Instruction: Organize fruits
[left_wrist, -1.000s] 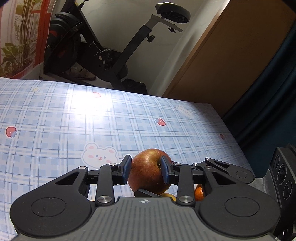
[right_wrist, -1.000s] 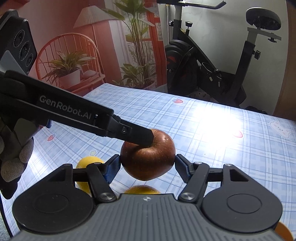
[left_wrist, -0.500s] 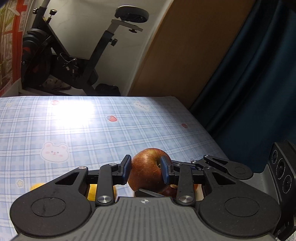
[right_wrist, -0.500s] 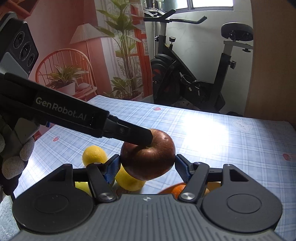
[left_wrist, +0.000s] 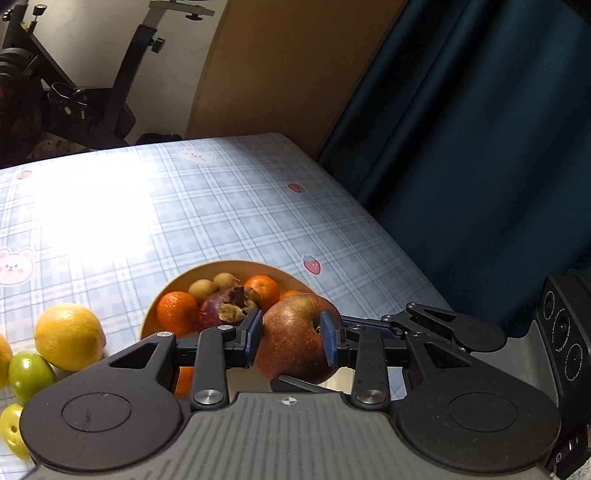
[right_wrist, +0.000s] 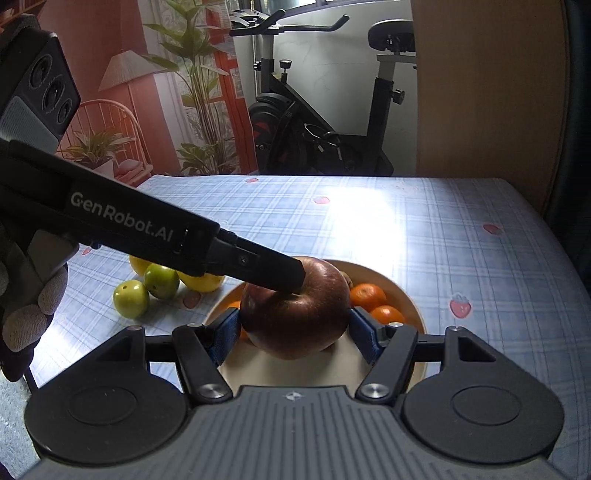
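Note:
A red apple (left_wrist: 295, 325) (right_wrist: 295, 317) hangs just above a tan bowl (left_wrist: 221, 264) (right_wrist: 406, 295) holding mandarins (left_wrist: 176, 312), small brown fruits and a dark purple fruit (left_wrist: 221, 310). Both grippers hold this same apple. My left gripper (left_wrist: 291, 343) is shut on it, one pad in the stem dent; in the right wrist view its upper finger (right_wrist: 258, 264) lies across the apple's top. My right gripper (right_wrist: 295, 332) is shut on the apple's two sides. One of its fingers (left_wrist: 424, 319) shows at the right of the left wrist view.
Yellow lemons (left_wrist: 68, 336) (right_wrist: 201, 282) and small green fruits (left_wrist: 29, 371) (right_wrist: 131, 297) lie on the checked tablecloth (right_wrist: 461, 258) left of the bowl. The table's right edge meets a dark curtain (left_wrist: 480, 147). A gloved hand (right_wrist: 26, 317) holds the left gripper. An exercise bike (right_wrist: 314, 129) stands behind.
Both grippers have carried the apple together to the right across the table. The bowl has come into view beneath it, and the lemons and green fruits now lie to its left.

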